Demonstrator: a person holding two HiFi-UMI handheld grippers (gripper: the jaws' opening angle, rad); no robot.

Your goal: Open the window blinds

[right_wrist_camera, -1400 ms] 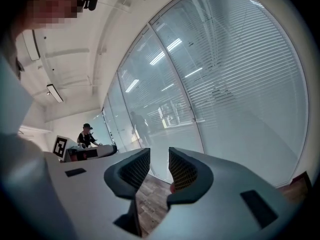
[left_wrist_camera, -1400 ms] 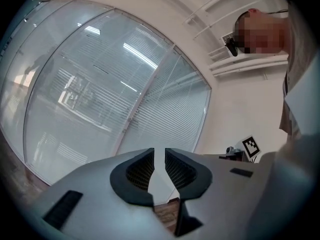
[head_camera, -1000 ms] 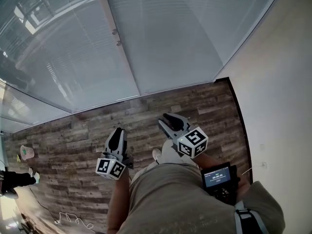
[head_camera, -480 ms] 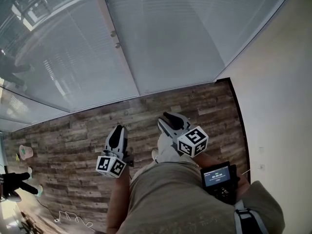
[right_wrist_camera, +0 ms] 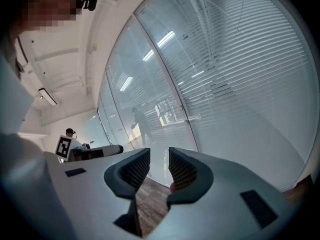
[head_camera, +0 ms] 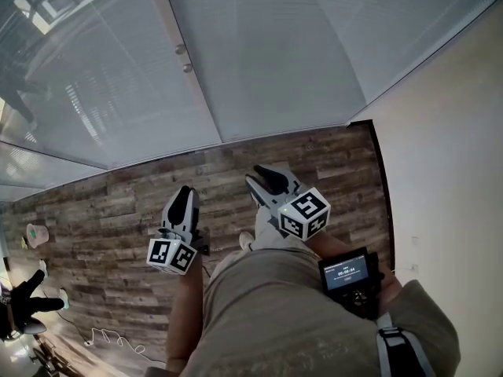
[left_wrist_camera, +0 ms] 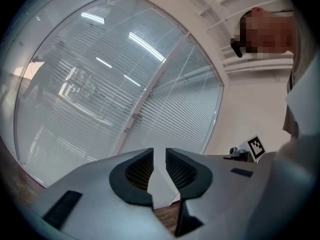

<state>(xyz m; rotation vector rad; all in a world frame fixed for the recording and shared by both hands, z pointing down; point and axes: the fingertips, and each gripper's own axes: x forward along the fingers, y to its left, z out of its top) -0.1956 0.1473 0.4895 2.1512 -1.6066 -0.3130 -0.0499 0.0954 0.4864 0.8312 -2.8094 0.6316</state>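
White slatted blinds (head_camera: 275, 53) hang shut behind a glass wall, also in the left gripper view (left_wrist_camera: 175, 114) and the right gripper view (right_wrist_camera: 240, 84). A pale mullion (head_camera: 192, 93) splits the panes and carries two small knobs (head_camera: 184, 58). My left gripper (head_camera: 183, 192) is held out over the wood floor, short of the glass, its jaws a narrow gap apart with nothing between them (left_wrist_camera: 160, 156). My right gripper (head_camera: 261, 177) is beside it, a little nearer the glass, and also stands slightly open and empty (right_wrist_camera: 159, 159).
A cream wall (head_camera: 448, 171) closes the right side and meets the glass in a corner. On the plank floor (head_camera: 118, 210) at the left lie a pink object (head_camera: 35, 234) and a thin cable (head_camera: 102, 340). Another person's legs (head_camera: 27, 301) show at the left edge.
Both grippers have moved together toward the glass wall as I step forward. Their jaws look the same. The person at the left edge has shifted.
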